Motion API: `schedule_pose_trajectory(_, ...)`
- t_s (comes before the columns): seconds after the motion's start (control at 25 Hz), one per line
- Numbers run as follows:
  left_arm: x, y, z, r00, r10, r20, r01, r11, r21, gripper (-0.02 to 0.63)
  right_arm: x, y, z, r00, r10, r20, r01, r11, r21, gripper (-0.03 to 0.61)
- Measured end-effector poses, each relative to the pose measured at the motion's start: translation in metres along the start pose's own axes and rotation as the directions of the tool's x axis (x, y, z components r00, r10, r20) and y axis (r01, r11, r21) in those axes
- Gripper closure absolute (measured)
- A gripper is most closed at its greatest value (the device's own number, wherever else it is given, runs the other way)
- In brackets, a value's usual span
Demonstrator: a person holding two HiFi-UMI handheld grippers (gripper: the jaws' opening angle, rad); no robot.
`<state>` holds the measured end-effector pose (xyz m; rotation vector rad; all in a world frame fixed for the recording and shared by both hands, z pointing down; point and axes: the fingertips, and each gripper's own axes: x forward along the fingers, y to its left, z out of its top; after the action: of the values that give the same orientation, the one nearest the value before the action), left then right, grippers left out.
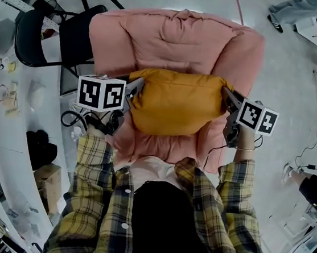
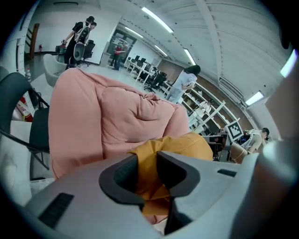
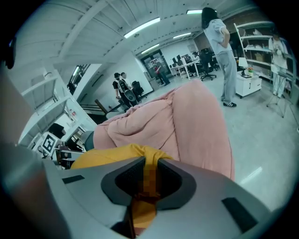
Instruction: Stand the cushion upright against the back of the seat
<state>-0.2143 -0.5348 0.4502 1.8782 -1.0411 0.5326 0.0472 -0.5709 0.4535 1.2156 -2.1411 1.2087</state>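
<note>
Sole contents of a pink padded armchair (image 1: 175, 36): a mustard-yellow cushion (image 1: 175, 105), set over the seat between the puffy left and right arms. Far edge meeting the foot of the backrest, near edge toward the front of the seat pad. Broad face turned up to the head camera; steepness of the lean not clear from above.

Gripped at both far corners. At the left corner, the left gripper (image 2: 147, 161), jaws a narrow way apart and packed with a bunched fold of yellow cloth touching both dark pads. At the right corner, the right gripper (image 3: 150, 168), jaws closer together, nipping a thin ridge of the same cloth between the pads. Both angled downward toward the backrest, marker cubes facing up, carried at the ends of yellow-and-black plaid sleeves (image 1: 94, 155) on the near side.

Left of the armchair, a black chair (image 1: 43, 34) and a curved white counter (image 1: 14, 134) strewn with items too small to tell. Farther off in the gripper views, a workroom under strip lights (image 2: 156, 18), with shelving (image 3: 261, 46) and several people (image 3: 219, 46) standing well apart from the seat.
</note>
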Motion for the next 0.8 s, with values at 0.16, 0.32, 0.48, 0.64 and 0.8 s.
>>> schedule_pose_trajectory(0.16, 0.004, 0.006, 0.006, 0.998, 0.046, -0.038, -0.044, 0.998, 0.051, 0.486, 0.001, -0.013, 0.004, 0.998, -0.067, -0.012, 0.067, 0.998, -0.001, 0.479)
schedule_pose_trajectory(0.32, 0.003, 0.014, 0.006, 0.996, 0.068, -0.058, -0.065, 0.996, 0.054, 0.470, 0.000, -0.024, 0.006, 0.998, -0.056, 0.000, 0.056, 0.996, 0.066, 0.389)
schedule_pose_trajectory(0.48, 0.000, 0.023, 0.014, 0.994, 0.100, -0.034, -0.099, 0.994, 0.051, 0.435, 0.002, -0.024, 0.016, 0.997, -0.054, 0.049, 0.050, 0.996, 0.077, 0.377)
schedule_pose_trajectory(0.64, -0.007, 0.031, 0.024, 0.994, 0.105, 0.007, -0.106, 0.994, 0.031, 0.428, -0.001, -0.018, 0.035, 0.990, -0.068, 0.124, 0.063, 0.997, 0.039, 0.377)
schedule_pose_trajectory(0.8, -0.023, 0.038, 0.036, 0.992, 0.120, 0.049, -0.121, 0.992, 0.020, 0.422, -0.006, -0.012, 0.055, 0.982, -0.074, 0.176, 0.077, 0.997, -0.011, 0.377)
